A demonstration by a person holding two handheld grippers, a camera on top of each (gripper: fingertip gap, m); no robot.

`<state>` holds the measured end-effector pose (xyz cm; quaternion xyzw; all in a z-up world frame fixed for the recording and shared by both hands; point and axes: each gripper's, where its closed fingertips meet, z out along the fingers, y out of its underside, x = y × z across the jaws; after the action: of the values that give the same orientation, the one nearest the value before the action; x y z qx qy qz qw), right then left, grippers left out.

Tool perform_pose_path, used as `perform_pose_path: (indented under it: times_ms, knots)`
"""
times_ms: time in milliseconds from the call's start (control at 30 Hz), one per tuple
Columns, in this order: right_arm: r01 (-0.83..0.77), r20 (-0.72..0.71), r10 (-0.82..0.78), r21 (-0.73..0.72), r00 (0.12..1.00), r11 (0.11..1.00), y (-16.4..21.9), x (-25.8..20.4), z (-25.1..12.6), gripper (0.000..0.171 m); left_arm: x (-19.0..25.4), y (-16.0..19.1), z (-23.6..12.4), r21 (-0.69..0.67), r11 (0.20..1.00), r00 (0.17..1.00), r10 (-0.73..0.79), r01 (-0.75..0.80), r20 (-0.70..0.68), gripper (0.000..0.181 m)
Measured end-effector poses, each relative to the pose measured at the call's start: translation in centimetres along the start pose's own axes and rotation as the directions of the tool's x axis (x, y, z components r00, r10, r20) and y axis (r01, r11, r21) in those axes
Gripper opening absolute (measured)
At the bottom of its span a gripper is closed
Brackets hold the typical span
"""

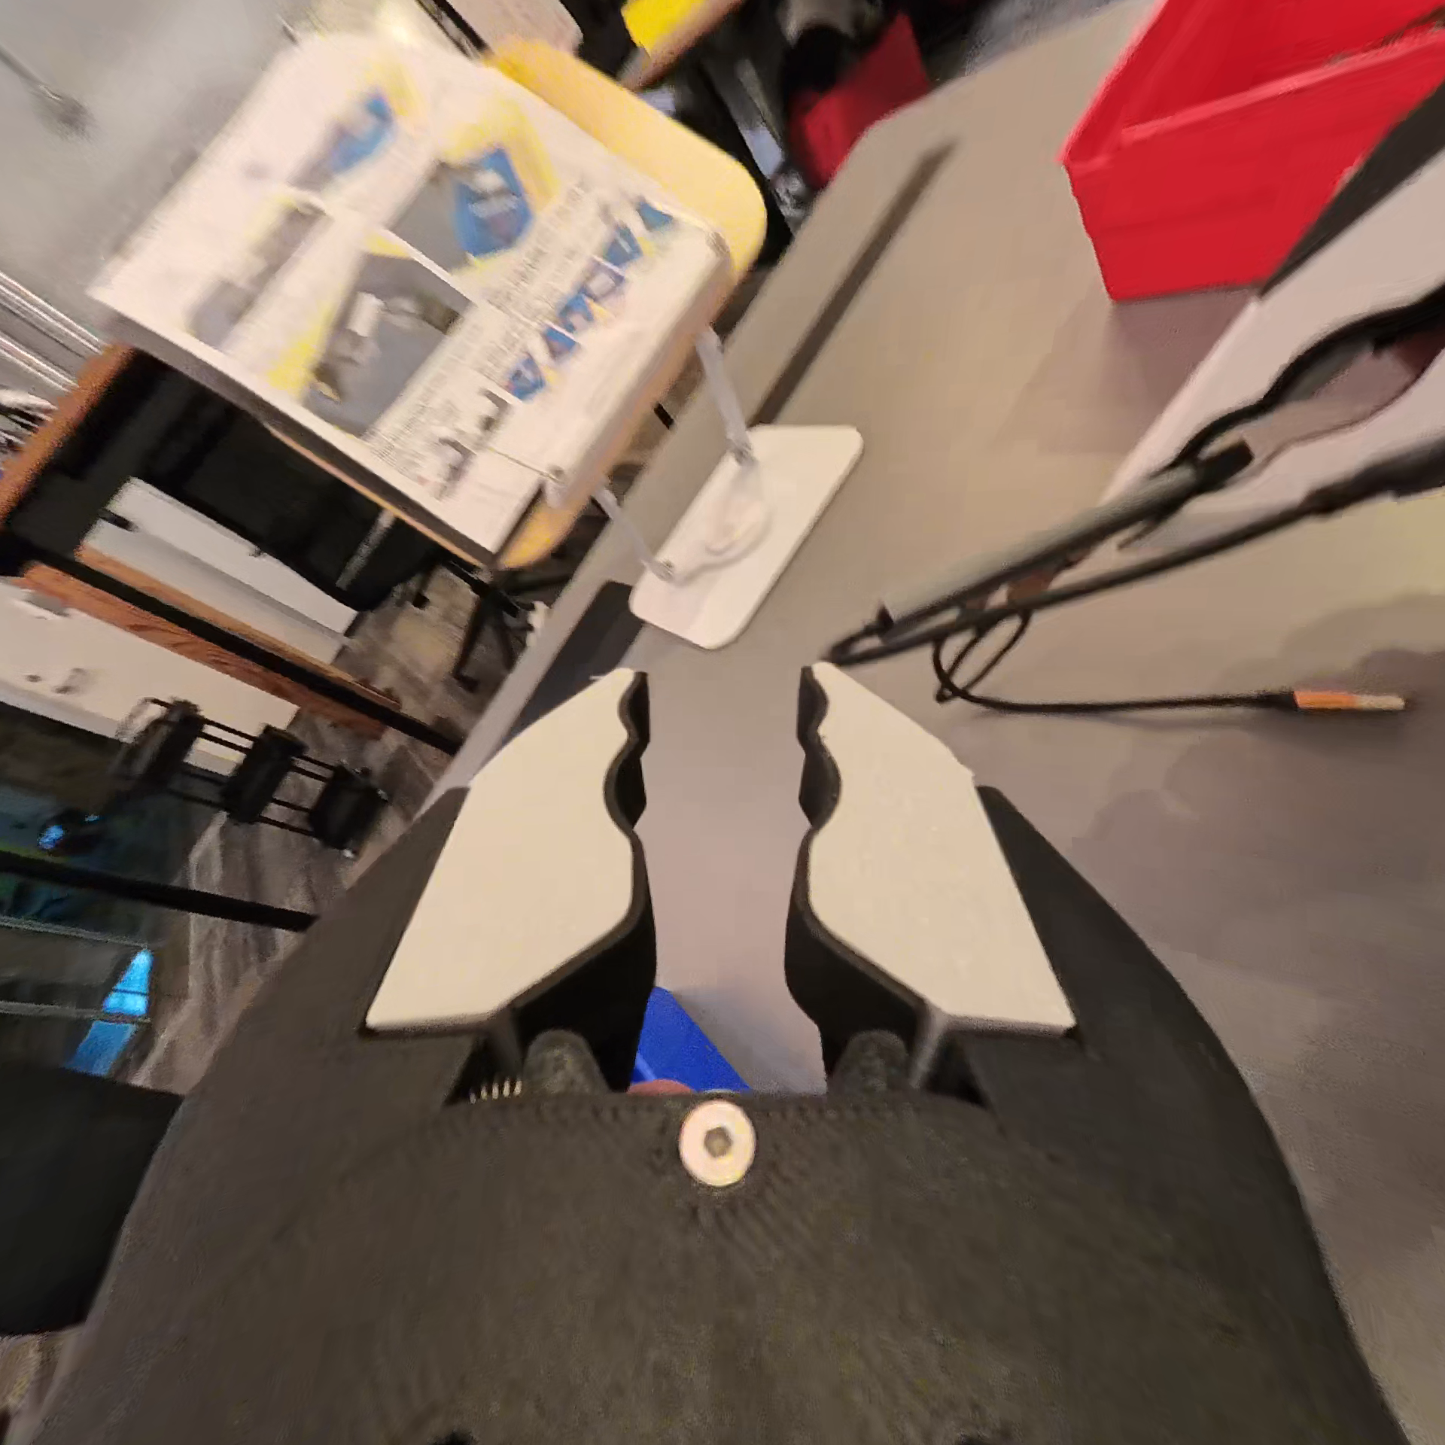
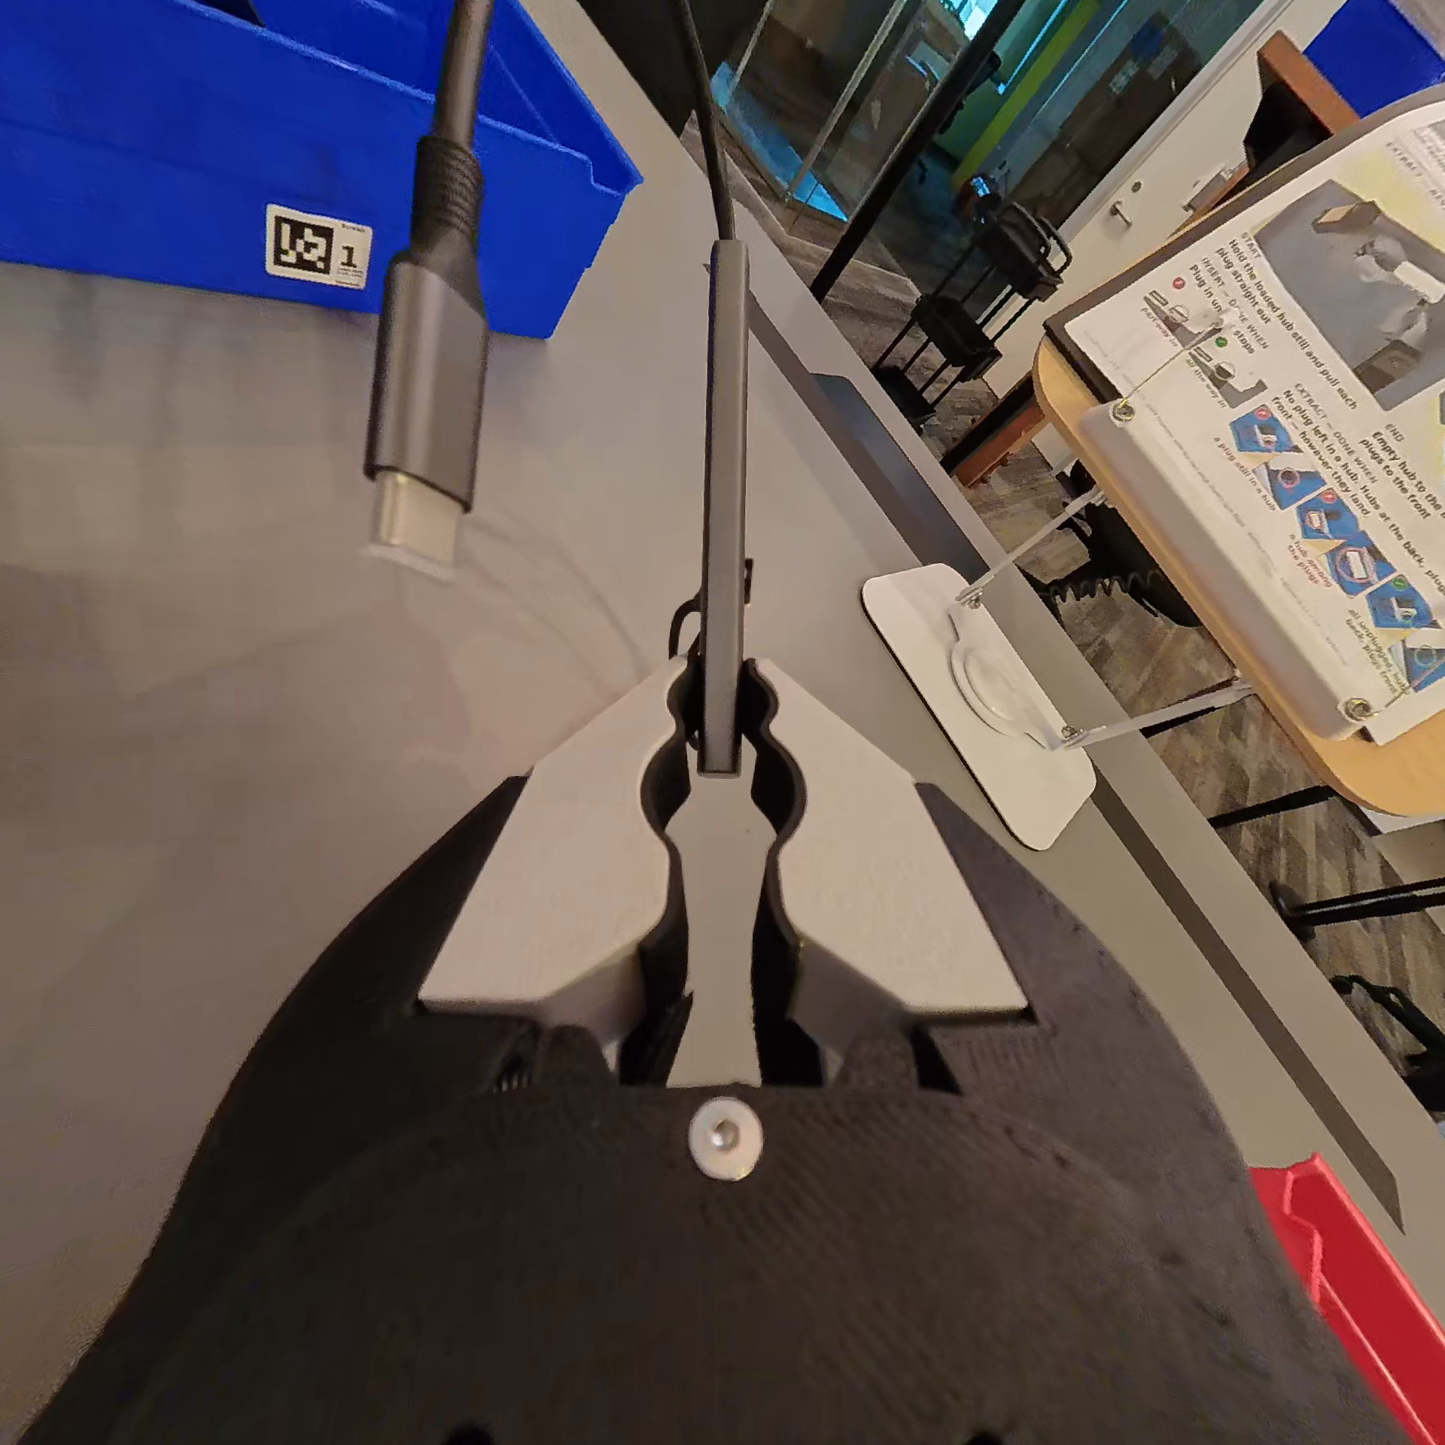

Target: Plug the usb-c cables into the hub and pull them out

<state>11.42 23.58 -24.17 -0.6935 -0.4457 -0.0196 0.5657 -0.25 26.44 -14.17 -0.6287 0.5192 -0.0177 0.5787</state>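
The right gripper (image 2: 723,704) clamps the thin, stiff hub (image 2: 726,485) edgewise near the table's edge; the left gripper (image 1: 723,688) gapes empty; the plug (image 2: 426,406) wants gripping by its rigid shell.

The desk (image 2: 195,704) looks smooth, matt grey laminate. On it, the blue bin (image 2: 234,156) is glossy plastic with a paper sticker. Beside the bin, the usb-c cable (image 2: 428,367) has a brushed metal shell and ribbed rubber collar. The hub (image 2: 726,469) appears matt dark metal. The right gripper (image 2: 723,704) shows rough printed black plastic with pale matt faces.
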Motion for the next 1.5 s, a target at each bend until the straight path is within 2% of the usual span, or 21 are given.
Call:
perform_pose_path:
  times_ms: [100, 267, 500, 600, 767, 900, 1033, 1200, 1300, 1400, 1500]
  knots:
    - [0.031, -0.001, -0.032, -0.020, 1.000, 0.999, 0.1, -0.2, 0.1, 0.007, -0.2, -2.7, -0.6, 0.009, 0.990, 0.989, 0.142, -0.142, 0.034, 0.036]
    - [0.042, 0.006, -0.042, -0.029, 0.999, 0.999, -0.4, -0.6, 0.3, 0.007, 3.5, -5.3, 1.5, -0.050, 0.913, 0.912, 0.401, -0.406, -0.083, 0.039]
    - [0.072, 0.000, -0.072, -0.039, 0.997, 0.997, -0.5, -0.7, -0.1, 0.007, 7.4, -0.7, 5.3, -0.202, 0.703, 0.722, 0.607, -0.683, -0.332, 0.033]
    - [0.083, -0.003, -0.083, -0.044, 0.997, 0.996, -0.3, -0.7, 0.0, 0.007, 8.3, 0.6, 6.2, -0.205, 0.686, 0.704, 0.604, -0.698, -0.374, 0.027]
    - [0.098, -0.009, -0.099, -0.038, 0.995, 0.994, -0.5, -0.6, -0.1, 0.007, 10.0, 2.4, 6.4, -0.190, 0.700, 0.690, 0.551, -0.688, -0.469, 0.038]
    - [0.120, -0.013, -0.120, -0.039, 0.993, 0.992, -0.8, -0.8, 0.0, 0.006, 9.9, 2.5, 7.3, -0.202, 0.672, 0.683, 0.598, -0.713, -0.420, 0.029]
    - [0.153, -0.023, -0.154, -0.045, 0.988, 0.987, -1.1, -1.1, 0.1, 0.007, 9.4, 3.0, 8.3, -0.217, 0.589, 0.626, 0.703, -0.778, -0.338, 0.012]
    - [0.232, -0.054, -0.231, 0.002, 0.971, 0.973, -2.0, -1.3, -0.2, 0.007, 9.4, 3.0, 8.5, -0.195, 0.624, 0.652, 0.704, -0.757, -0.280, 0.011]
    - [0.241, -0.052, -0.239, 0.035, 0.970, 0.970, -2.2, -1.2, -1.0, 0.017, 9.0, 2.6, 8.4, -0.173, 0.641, 0.663, 0.713, -0.748, -0.228, 0.010]
    - [0.217, -0.053, -0.213, 0.107, 0.976, 0.970, -2.5, -0.6, -2.1, 0.022, 8.4, 1.8, 8.1, -0.130, 0.697, 0.707, 0.682, -0.706, -0.188, 0.010]
    - [0.284, -0.091, -0.273, 0.140, 0.958, 0.949, -2.6, 0.1, -2.9, 0.027, 8.4, 1.2, 7.8, -0.057, 0.739, 0.734, 0.653, -0.671, -0.187, 0.010]
